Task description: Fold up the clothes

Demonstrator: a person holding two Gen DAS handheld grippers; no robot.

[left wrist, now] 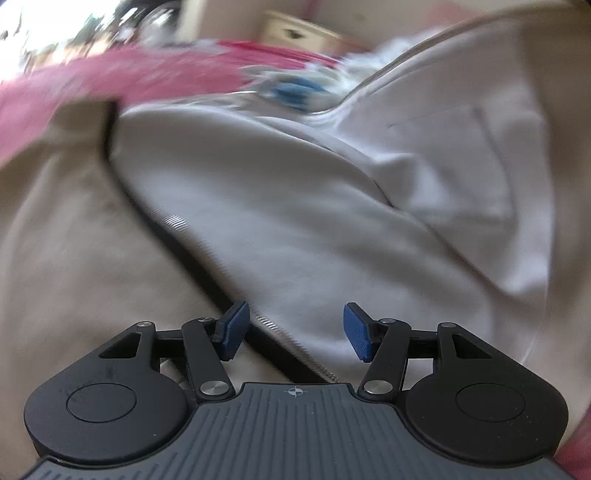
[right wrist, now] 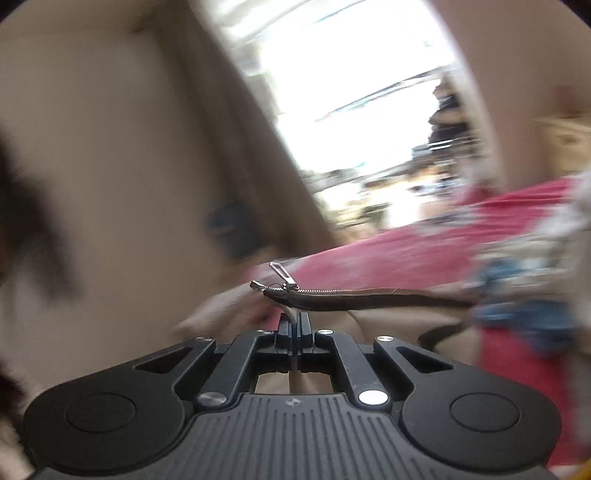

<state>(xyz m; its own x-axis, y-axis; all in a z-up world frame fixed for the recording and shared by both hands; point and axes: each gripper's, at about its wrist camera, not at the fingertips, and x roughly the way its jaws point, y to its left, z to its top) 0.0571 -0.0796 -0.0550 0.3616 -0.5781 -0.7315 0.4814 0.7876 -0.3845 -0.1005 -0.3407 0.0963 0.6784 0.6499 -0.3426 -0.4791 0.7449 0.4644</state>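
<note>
A beige zip-up jacket [left wrist: 66,266] with a pale grey lining [left wrist: 280,206] lies open in the left wrist view, its dark zipper edge [left wrist: 173,236] running diagonally toward me. My left gripper [left wrist: 293,332] hovers open just above the zipper edge, blue pads [left wrist: 236,328] wide apart with nothing between them. In the right wrist view my right gripper [right wrist: 294,321] is shut on the jacket's edge just below the zipper tape [right wrist: 351,297], which is lifted and stretched to the right. The metal zipper pull [right wrist: 280,275] sticks up above the fingertips.
A pink-red cover [left wrist: 122,77] spreads under and behind the jacket. A heap of blue and white clothes [left wrist: 295,88] lies beyond it, seen again at the right as blurred clothes [right wrist: 528,280]. A pale wooden cabinet [left wrist: 299,33] stands behind. A bright window [right wrist: 351,92] fills the background.
</note>
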